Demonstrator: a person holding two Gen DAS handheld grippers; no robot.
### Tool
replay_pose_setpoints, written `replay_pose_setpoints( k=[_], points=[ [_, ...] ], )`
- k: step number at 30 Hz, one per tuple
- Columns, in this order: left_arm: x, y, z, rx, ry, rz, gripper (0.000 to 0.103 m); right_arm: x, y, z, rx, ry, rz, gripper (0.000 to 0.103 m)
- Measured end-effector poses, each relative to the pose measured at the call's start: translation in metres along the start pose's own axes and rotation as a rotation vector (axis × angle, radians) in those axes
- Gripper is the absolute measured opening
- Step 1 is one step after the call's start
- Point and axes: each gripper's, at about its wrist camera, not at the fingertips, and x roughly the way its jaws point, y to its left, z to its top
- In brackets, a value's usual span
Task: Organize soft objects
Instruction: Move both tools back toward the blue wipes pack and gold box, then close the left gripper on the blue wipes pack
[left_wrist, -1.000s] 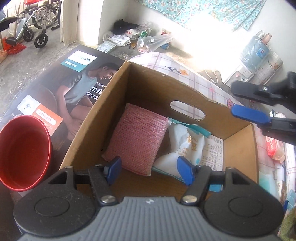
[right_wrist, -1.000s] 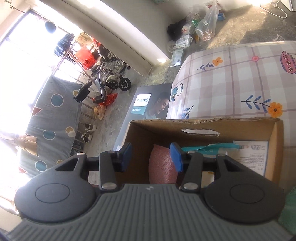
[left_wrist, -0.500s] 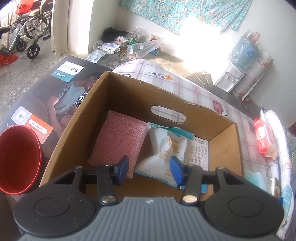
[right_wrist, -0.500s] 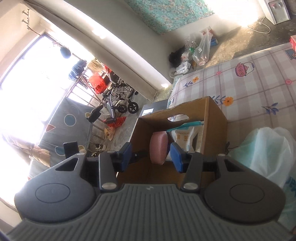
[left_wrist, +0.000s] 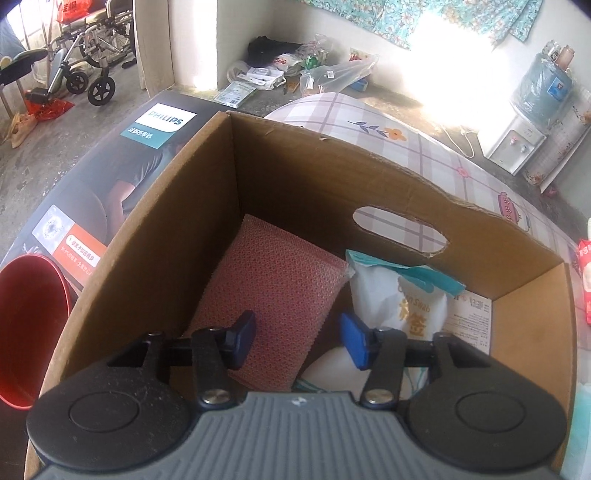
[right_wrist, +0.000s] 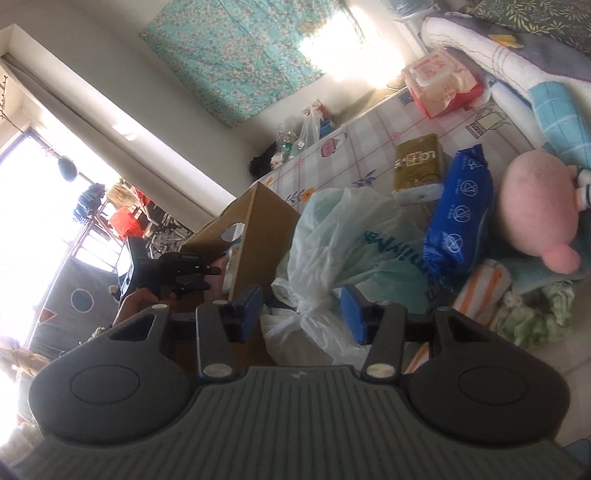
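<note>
An open cardboard box (left_wrist: 306, 173) stands on the checked bed cover; it also shows in the right wrist view (right_wrist: 258, 229). Inside lie a pink sponge pad (left_wrist: 273, 295) and a white cotton-swab packet (left_wrist: 402, 299). My left gripper (left_wrist: 297, 338) is open and empty, just above the box's near side over the pad. My right gripper (right_wrist: 301, 312) is open and empty, hovering over a pale green plastic bag (right_wrist: 354, 240). Beyond it lie a blue tissue pack (right_wrist: 461, 218), a pink plush toy (right_wrist: 539, 203) and a gold packet (right_wrist: 419, 166).
A red bowl (left_wrist: 29, 325) and a dark Philips carton (left_wrist: 110, 177) sit left of the box. A red-white wipes pack (right_wrist: 443, 81), folded towels (right_wrist: 487, 284) and blankets (right_wrist: 517, 48) crowd the bed. The left gripper appears in the right wrist view (right_wrist: 192, 273).
The right gripper has swung away from the box toward the pile on the bed. The left gripper has dipped closer to the box and opened slightly wider.
</note>
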Motion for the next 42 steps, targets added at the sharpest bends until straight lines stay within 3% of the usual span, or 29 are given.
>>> replay_pose_setpoints(
  k=[1,3,7,13,16,23,29,34,42],
  points=[
    [-0.005,0.0,-0.002,-0.002,-0.001,-0.002,0.07,-0.003,-0.004,-0.002,0.002,-0.015,-0.022,0.049],
    [-0.022,0.0,-0.008,0.014,-0.028,0.017,0.075,-0.011,-0.01,-0.007,-0.004,-0.053,-0.068,0.053],
    [-0.067,-0.003,-0.022,0.069,-0.107,0.038,0.077,-0.025,-0.025,-0.007,0.018,-0.122,-0.094,0.059],
    [-0.155,-0.03,-0.056,0.183,-0.283,-0.11,0.088,-0.04,-0.041,-0.01,0.053,-0.192,-0.108,0.062],
    [-0.178,-0.062,-0.078,0.297,-0.311,-0.194,0.089,-0.045,-0.047,-0.014,0.071,-0.207,-0.1,0.062],
    [-0.172,-0.152,-0.132,0.502,-0.171,-0.427,0.088,-0.051,-0.058,-0.029,0.091,-0.207,-0.094,0.062],
    [-0.142,-0.232,-0.171,0.66,-0.054,-0.511,0.081,-0.044,-0.072,-0.032,0.086,-0.202,-0.114,0.062],
    [-0.11,-0.292,-0.19,0.745,0.047,-0.518,0.065,-0.026,-0.085,-0.022,0.063,-0.195,-0.141,0.057],
    [-0.064,-0.356,-0.212,0.877,0.095,-0.432,0.061,-0.006,-0.106,-0.011,0.086,-0.171,-0.148,0.056]
  ],
)
